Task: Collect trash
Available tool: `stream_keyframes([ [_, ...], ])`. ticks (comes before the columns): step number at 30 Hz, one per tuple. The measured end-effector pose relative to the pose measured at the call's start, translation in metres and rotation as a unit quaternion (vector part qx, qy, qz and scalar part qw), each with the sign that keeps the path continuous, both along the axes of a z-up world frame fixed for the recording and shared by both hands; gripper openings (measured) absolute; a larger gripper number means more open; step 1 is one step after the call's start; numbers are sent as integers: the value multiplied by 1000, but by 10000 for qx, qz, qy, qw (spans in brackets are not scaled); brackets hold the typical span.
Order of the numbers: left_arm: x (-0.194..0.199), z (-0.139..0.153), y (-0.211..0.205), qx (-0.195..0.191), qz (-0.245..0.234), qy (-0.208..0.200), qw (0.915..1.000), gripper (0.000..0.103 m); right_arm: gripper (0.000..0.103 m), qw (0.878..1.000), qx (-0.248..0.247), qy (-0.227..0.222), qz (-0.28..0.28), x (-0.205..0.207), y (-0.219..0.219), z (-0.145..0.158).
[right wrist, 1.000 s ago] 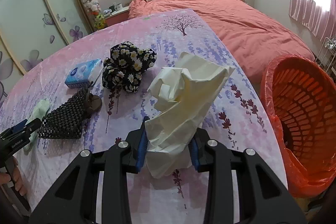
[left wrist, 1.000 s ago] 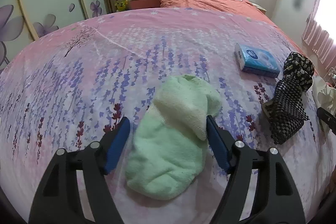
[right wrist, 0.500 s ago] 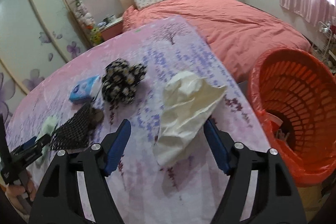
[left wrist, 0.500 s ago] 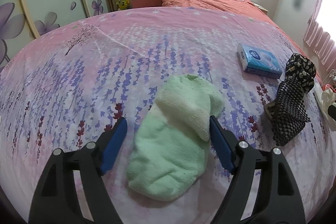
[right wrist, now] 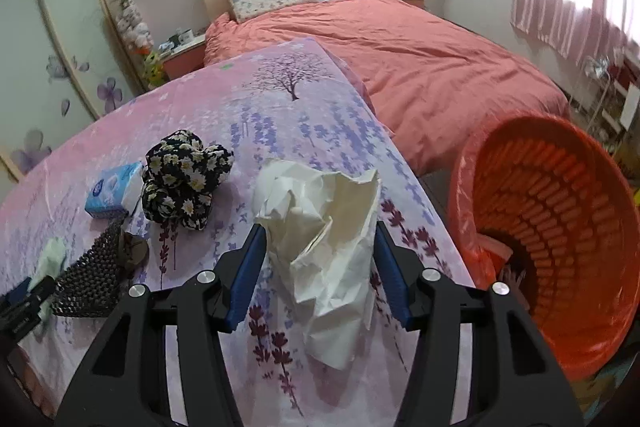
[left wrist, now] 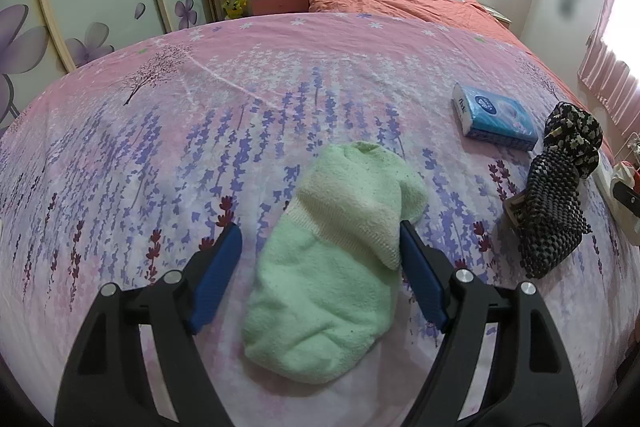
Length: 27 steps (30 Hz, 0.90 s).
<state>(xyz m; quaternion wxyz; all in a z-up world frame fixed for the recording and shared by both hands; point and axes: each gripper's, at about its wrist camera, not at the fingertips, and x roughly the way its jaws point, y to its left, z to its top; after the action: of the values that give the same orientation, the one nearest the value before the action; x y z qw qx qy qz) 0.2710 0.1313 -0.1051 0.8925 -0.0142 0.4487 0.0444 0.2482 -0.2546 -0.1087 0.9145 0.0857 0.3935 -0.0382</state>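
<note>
Collecting step: the crumpled cream paper (right wrist: 332, 227) is being taken up for disposal, judged from its place between the jaws beside the bin.
Right gripper (right wrist: 320, 267): its jaws have just been closing; the paper stands between the blue pads, which lie at its edges in the lower centre of the right wrist view, and whether they press on it cannot be told.
Trash position: the paper rests on the floral sheet (right wrist: 280, 99), at the near right edge of the covered surface.
Bin: an orange basket (right wrist: 560, 359) lined with a bag is seen at the lower right of the frame, just beside that edge and below it.
Left gripper (left wrist: 320, 263): the jaws are held wide apart around a green fluffy sock (left wrist: 332, 267), low and central in the left wrist view; one pad is at the cuff, the other stands clear, so nothing is gripped.
Other items: a blue tissue pack (left wrist: 496, 123), a daisy-print cloth (right wrist: 184, 179) and a black beaded mat (left wrist: 552, 203) lie right of the sock.
Next move: a firm closure on the paper is judged necessary, followed by a lift and a carry rightward over the basket rim.
</note>
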Motion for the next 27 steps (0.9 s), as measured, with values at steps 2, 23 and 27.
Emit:
stream_keyframes([
  [2,0,0,0,-1,0,0,10000,77,43,9999,-55,12,130,2,4,-2],
  [23,-21,3,-2,-185,-611,-215,9977,12,33,9982,282,-38,520,-11,6,1],
  [27,-25,13,-3,-238,-604,-398,9971,10,32,9978,389,-186,511,-24,-2,9],
])
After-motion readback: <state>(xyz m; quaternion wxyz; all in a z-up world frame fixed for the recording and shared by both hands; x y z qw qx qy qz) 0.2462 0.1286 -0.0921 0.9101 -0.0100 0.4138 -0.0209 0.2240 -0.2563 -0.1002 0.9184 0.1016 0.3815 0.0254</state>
